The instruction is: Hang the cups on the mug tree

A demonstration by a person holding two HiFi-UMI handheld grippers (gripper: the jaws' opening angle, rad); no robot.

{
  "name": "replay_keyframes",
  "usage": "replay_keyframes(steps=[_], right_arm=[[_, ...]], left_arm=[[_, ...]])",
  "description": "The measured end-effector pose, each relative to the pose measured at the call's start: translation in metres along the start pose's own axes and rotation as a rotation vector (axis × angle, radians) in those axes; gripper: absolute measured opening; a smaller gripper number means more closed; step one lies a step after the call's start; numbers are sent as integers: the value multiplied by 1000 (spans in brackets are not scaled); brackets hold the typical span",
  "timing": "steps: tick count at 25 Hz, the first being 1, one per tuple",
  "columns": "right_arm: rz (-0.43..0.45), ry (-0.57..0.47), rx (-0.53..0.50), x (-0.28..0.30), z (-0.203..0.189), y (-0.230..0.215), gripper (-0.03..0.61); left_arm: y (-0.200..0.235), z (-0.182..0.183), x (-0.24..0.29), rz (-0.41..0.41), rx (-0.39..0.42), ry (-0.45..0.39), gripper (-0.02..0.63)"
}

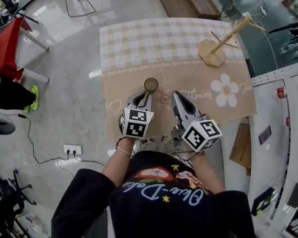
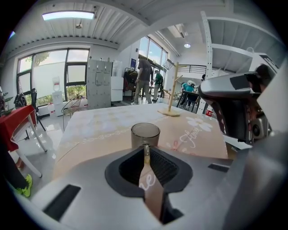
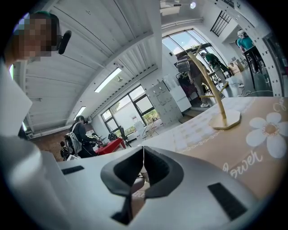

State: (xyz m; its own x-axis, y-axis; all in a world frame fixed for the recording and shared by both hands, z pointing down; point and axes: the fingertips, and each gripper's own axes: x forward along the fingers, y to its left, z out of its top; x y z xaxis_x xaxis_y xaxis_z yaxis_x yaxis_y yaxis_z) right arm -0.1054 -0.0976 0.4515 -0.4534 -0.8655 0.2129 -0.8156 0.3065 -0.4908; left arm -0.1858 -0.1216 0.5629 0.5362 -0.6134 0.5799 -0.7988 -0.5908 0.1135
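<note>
A brown glass cup (image 1: 151, 84) stands on the flower-print cloth near the table's front edge; in the left gripper view the cup (image 2: 145, 134) is right beyond the jaw tips. My left gripper (image 1: 146, 94) (image 2: 145, 150) is shut, with a thin pale strip pinched at its tips that looks like the cup's handle. To its right, my right gripper (image 1: 176, 95) (image 3: 143, 155) is shut with nothing in it. The wooden mug tree (image 1: 219, 42) (image 2: 173, 90) (image 3: 211, 87) stands bare at the table's far right.
The table (image 1: 135, 37) has a checked cloth at the back. A white cabinet (image 1: 282, 134) borders its right side, with cardboard (image 1: 241, 146) beside it. A red table (image 1: 6, 49) and a power strip (image 1: 72, 150) are at the left. People stand in the background.
</note>
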Motion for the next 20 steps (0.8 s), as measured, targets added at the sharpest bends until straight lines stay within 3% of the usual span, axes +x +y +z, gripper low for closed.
replay_keyframes(steps=[20], right_arm=[[-54,-37,12,-16,4,-5,11]], left_arm=[[-22,20,-7,-93,30,-30,46]])
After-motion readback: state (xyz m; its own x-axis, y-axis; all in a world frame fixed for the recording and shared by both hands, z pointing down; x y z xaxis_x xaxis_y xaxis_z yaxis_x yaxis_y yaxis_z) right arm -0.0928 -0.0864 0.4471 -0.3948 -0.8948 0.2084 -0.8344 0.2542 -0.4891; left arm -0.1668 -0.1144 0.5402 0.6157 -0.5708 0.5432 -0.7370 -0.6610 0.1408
